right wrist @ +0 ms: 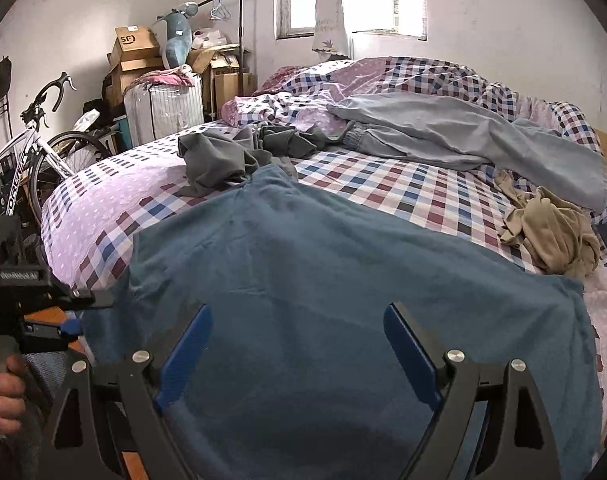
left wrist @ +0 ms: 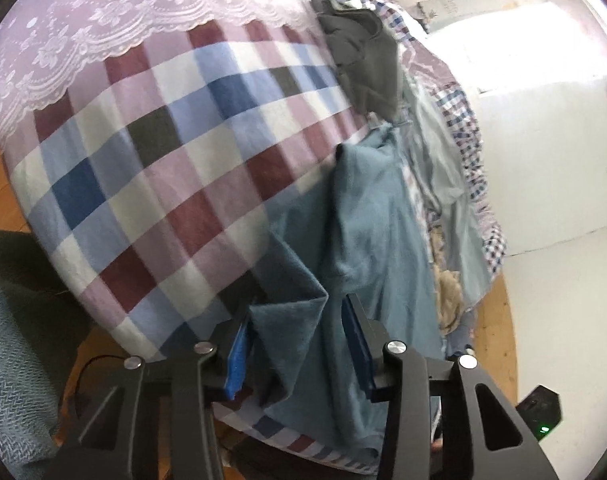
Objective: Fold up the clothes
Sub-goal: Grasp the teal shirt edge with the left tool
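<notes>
Blue pads of the right hand-held gripper (right wrist: 297, 344) stand spread wide at the bottom of the right wrist view, nothing between them, hovering over the near hem of the teal garment (right wrist: 323, 256); that garment lies opened out on the bed (right wrist: 403, 188), its near edge draped over the side toward the camera. In the left wrist view the left hand-held gripper (left wrist: 297, 344) has a raised pleat of the same teal cloth standing between its pads; the jaws look part-open and the pads do not seem to press the fold, so I judge it loose rather than pinched, though the cloth hides the contact.

As to progress, the job looks barely begun: the teal garment is spread but shows no finished fold; a dark grey garment (right wrist: 223, 156) lies crumpled further up the bed, a pale grey-blue pair of trousers (right wrist: 463, 136) sprawls across the far side, and a beige garment (right wrist: 551, 236) sits bunched near the right edge; no folded stack appears anywhere. So all four pieces seem left to do.

Hard to read: which kind of garment the teal one is, since its lower part is cut off beneath the frame and no collar shows clearly; the left wrist view is tilted and blown out by window light at the right; a person's fingers (right wrist: 1, 396) show only at the left margin of the right wrist view, gripping the other tool's handle.
</notes>
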Action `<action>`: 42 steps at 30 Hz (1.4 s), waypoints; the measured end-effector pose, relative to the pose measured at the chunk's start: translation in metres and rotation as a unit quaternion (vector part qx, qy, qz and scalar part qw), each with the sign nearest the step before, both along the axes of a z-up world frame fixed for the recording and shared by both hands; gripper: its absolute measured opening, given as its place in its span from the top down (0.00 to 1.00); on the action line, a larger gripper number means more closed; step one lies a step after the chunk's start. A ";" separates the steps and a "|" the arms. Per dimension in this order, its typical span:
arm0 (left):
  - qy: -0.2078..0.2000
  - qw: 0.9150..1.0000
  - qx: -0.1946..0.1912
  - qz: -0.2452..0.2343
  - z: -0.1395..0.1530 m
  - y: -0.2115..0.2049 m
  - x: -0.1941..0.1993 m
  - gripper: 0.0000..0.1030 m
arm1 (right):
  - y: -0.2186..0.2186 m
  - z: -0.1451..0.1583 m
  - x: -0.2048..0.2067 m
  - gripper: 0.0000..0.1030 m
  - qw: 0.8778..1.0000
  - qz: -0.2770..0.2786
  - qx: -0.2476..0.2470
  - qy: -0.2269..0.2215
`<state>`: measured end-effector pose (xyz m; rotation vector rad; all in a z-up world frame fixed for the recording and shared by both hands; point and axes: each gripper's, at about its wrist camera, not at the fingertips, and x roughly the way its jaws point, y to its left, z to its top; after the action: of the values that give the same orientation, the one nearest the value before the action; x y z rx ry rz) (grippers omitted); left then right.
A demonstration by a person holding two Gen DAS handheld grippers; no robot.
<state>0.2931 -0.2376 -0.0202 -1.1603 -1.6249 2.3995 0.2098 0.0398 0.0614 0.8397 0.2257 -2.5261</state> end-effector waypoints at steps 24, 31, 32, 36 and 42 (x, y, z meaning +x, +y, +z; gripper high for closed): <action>0.002 0.999 0.051 -0.013 -0.002 -0.009 0.000 0.94 | -0.118 -0.048 0.083 0.51 0.969 0.217 0.112 0.045; 0.022 0.996 0.085 -0.034 0.006 -0.011 -0.003 0.96 | -0.129 -0.052 0.086 0.50 0.968 0.208 0.125 0.070; 0.026 0.995 0.089 -0.038 0.007 -0.012 -0.004 0.96 | -0.131 -0.052 0.086 0.50 0.968 0.201 0.128 0.077; 0.042 0.993 0.096 -0.053 0.017 -0.012 -0.004 0.97 | -0.141 -0.052 0.087 0.49 0.969 0.172 0.141 0.106; 0.048 0.990 0.111 -0.068 0.023 -0.009 -0.004 0.97 | -0.158 -0.058 0.078 0.47 0.964 0.138 0.180 0.137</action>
<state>0.2893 -0.2468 0.0029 -1.0633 -1.6725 2.0952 0.2875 -0.1182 0.0033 0.5322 0.8538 -2.3584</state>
